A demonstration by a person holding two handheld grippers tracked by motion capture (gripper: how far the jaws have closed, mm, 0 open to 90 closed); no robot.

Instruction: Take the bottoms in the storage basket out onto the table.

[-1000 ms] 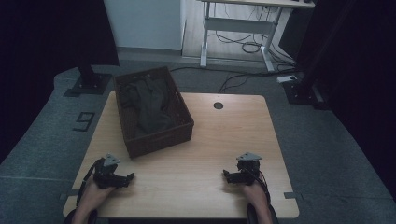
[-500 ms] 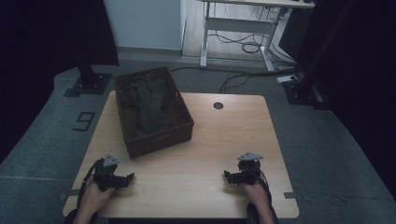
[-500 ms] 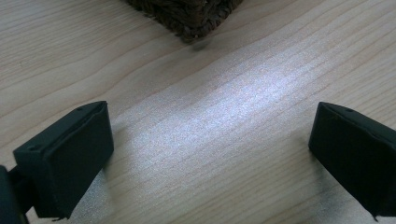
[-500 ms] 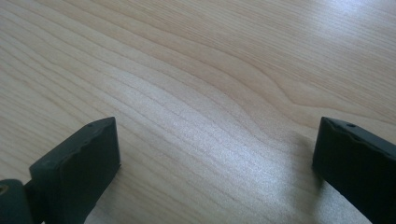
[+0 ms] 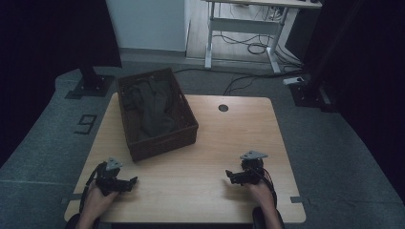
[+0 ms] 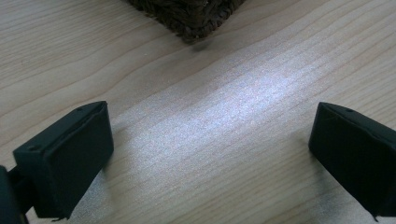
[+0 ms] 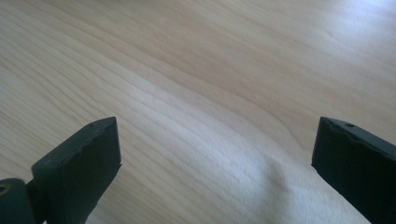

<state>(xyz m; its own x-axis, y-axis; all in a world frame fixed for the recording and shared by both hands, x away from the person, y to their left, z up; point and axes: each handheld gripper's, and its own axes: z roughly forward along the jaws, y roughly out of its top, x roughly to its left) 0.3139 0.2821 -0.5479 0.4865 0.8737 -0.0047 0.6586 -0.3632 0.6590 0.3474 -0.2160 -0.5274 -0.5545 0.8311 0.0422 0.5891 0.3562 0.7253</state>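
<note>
Dark cloth (image 5: 154, 107): olive-grey garment, crumpled, lying inside the wicker basket (image 5: 165, 141); heaped loosely, most likely the thing to be drawn out, since both grippers face toward it.
Wicker basket: dark brown, rectangular, open-topped, set at a slant on the far-left part of the table (image 5: 210, 143); its near corner (image 6: 196, 23) appears at the top of the left gripper view, a sign that this gripper points at it.
Left gripper (image 5: 131, 181): near and left of the basket, resting at the table's near edge; jaws spread wide, nothing between them.
Right gripper (image 5: 230, 176): well right of the basket, also at the near edge; jaws parted, empty; bare wood ahead, apparently a ready posture.
</note>
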